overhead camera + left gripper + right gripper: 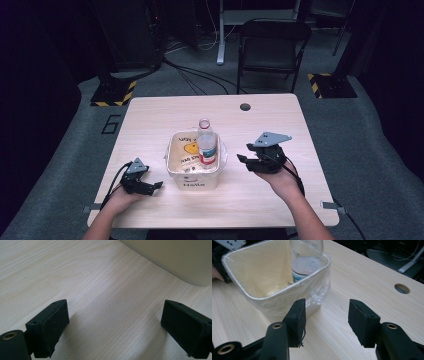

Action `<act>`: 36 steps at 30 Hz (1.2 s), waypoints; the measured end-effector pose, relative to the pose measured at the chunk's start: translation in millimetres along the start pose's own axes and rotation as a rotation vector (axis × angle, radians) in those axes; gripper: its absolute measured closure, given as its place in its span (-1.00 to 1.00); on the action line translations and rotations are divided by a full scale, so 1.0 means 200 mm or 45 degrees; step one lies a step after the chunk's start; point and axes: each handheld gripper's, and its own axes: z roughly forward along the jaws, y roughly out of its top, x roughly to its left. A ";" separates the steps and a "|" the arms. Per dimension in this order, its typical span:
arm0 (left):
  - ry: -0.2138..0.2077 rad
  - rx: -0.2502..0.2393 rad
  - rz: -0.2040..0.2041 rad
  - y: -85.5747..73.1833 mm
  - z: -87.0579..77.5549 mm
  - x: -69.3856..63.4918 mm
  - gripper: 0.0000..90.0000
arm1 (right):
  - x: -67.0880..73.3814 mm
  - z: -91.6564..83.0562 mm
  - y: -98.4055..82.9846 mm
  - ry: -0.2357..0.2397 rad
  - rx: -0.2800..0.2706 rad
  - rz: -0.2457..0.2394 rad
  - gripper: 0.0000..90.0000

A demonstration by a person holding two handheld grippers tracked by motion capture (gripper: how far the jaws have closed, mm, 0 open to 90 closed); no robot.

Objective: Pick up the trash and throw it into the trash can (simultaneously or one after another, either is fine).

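Pale wood table (pixel 150 120), one cream bin (pixel 194 161) at centre with a clear plastic liner (pixel 322 293) folded over its rim. Inside it a clear plastic bottle (pixel 206 145) stands roughly upright against the far right wall, neck above the rim, cap end toward the far side of the table. A yellow printed wrapper (pixel 189 150) lies on the bin floor beside it.

Left gripper (pixel 150 187): resting low near the table, left of the bin and toward my edge. In the left gripper view the jaws stand wide apart, bare wood between them; the bin wall (pixel 175 260) sits ahead and to the upper right, apart from both pads. Nothing held.

Right gripper (pixel 247 160): raised just off the bin's right side, jaws pointing left toward it. In the right gripper view the jaws are open to a medium gap and hold nothing; the near corner of the bin, with its liner bunched there, lies just ahead of the left pad (pixel 298 315), close but I cannot tell whether it touches.

Key relation: the bottle lies ahead and up-left of the right gripper's fingers, long axis near vertical, on the bin's right side. Right gripper is clearly the nearer one.

Judgement: a grab from the right would need the gripper lifted over the rim and the jaws closing across the bottle's neck. Risk: catching the liner on the way in.
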 end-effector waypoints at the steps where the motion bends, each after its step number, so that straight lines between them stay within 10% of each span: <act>1: 0.000 0.000 0.000 0.00 0.00 0.00 -0.83 | -0.01 0.00 -0.01 -0.013 -0.002 0.001 0.04; 36: 0.000 -0.001 -0.002 0.00 0.00 0.00 -0.83 | -0.09 0.05 -0.56 -0.171 0.110 0.255 -0.16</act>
